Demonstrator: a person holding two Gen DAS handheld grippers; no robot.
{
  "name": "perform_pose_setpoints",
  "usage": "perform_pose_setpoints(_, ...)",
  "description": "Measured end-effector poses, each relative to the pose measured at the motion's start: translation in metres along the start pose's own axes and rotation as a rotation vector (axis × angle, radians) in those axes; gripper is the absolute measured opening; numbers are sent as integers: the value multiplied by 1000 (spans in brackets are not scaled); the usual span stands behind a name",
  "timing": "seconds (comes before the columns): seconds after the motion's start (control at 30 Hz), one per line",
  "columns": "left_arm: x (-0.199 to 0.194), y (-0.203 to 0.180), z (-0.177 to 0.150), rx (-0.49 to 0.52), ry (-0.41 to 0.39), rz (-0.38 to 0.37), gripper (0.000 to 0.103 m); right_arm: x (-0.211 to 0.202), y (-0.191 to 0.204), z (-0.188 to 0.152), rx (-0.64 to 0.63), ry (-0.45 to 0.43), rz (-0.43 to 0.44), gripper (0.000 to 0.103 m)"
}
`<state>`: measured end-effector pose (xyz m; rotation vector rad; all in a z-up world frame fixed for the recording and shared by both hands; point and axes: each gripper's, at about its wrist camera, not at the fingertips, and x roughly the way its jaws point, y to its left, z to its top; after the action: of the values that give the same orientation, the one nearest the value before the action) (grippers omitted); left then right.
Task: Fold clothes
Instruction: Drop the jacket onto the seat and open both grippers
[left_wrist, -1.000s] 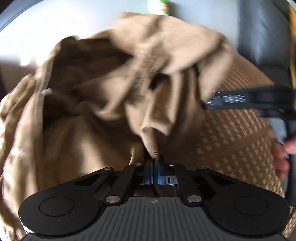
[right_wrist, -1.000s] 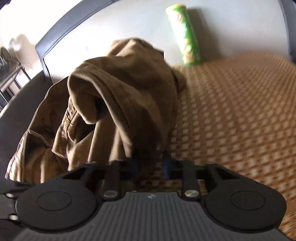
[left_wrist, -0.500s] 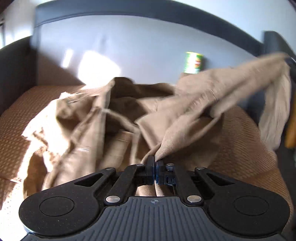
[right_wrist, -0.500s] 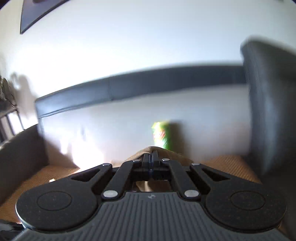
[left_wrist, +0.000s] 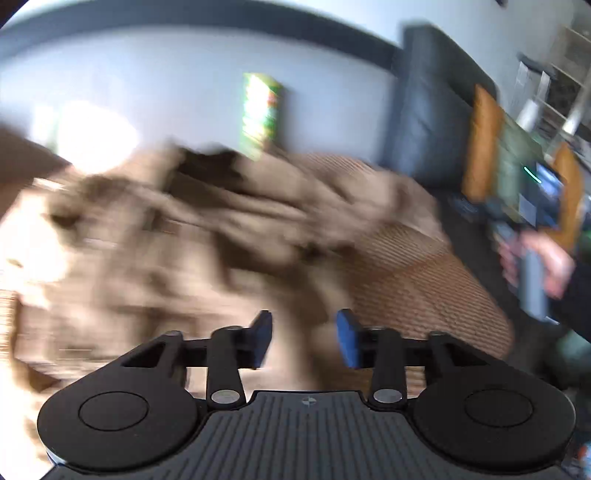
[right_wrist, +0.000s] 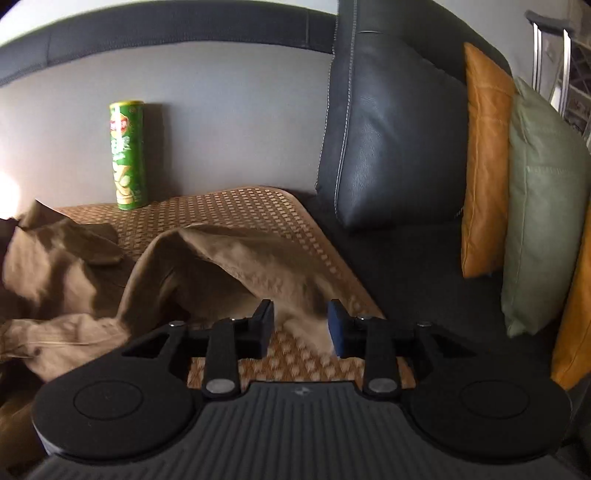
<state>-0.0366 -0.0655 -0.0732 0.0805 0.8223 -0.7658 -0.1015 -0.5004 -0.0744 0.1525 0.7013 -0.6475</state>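
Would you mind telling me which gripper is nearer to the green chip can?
Hard to call. The chip can stands against the sofa back, beyond the brown garment, far from both the left gripper and the right gripper, whose jaws are opening.

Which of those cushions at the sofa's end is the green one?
The sage-green cushion, standing between two orange ones, right of the dark leather cushion.

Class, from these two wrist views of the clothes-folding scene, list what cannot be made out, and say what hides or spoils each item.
- Brown garment, left wrist view: motion blur hides its folds and type.
- Green can, left wrist view: label smeared, unreadable.
- Garment's left part, right wrist view: cut off by the frame edge.
- Woven mat, right wrist view: near part hidden by the right gripper.
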Motion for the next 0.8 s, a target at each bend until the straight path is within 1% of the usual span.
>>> perform_pose_setpoints(0.03, -18, 19, -7, -1, -24, 80, 57, -15, 6, -8, 7, -3, 71, 55)
perform_pose_setpoints(0.07, -34, 35, -14, -9, -35, 156, 58, -31, 15, -15, 12, -2, 155, 59)
perform_pose_setpoints(0.1, -45, 52, -23, -27, -28, 210, 58, -47, 24, -23, 16, -1, 239, 61)
perform_pose_setpoints(0.17, -66, 84, -38, -82, -1, 321, 58, -76, 47, -43, 10, 47, 416, 65)
perform_pose_setpoints(0.23, -72, 109, -57, -157, 17, 386, 58, -98, 78, -56, 10, 99, 574, 71)
perform_pose_setpoints(0.3, -77, 135, -77, -233, 35, 451, 59, -113, 106, -71, 8, 140, 683, 75)
perform_pose_setpoints(0.33, -77, 145, -84, -283, 48, 450, 62, -116, 116, -75, 15, 165, 713, 77)
perform_pose_setpoints(0.37, -77, 160, -89, -330, 67, 433, 63, -118, 125, -78, 25, 193, 733, 77)
perform_pose_setpoints(0.43, -65, 177, -102, -421, 99, 360, 63, -120, 143, -81, 43, 249, 764, 79)
perform_pose_setpoints(0.5, -54, 186, -115, -464, 120, 332, 63, -120, 153, -85, 55, 275, 760, 82)
perform_pose_setpoints(0.53, -46, 189, -116, -472, 127, 337, 63, -120, 157, -86, 60, 284, 755, 83)
perform_pose_setpoints(0.6, -38, 191, -124, -487, 128, 314, 63, -118, 159, -91, 62, 304, 718, 83)
perform_pose_setpoints(0.67, -33, 191, -126, -480, 130, 308, 62, -114, 160, -96, 74, 327, 683, 84)
perform_pose_setpoints(0.73, -21, 190, -125, -471, 137, 314, 63, -105, 160, -101, 105, 354, 662, 85)
perform_pose_setpoints(0.8, -14, 188, -123, -464, 129, 314, 66, -92, 165, -107, 137, 404, 663, 86)
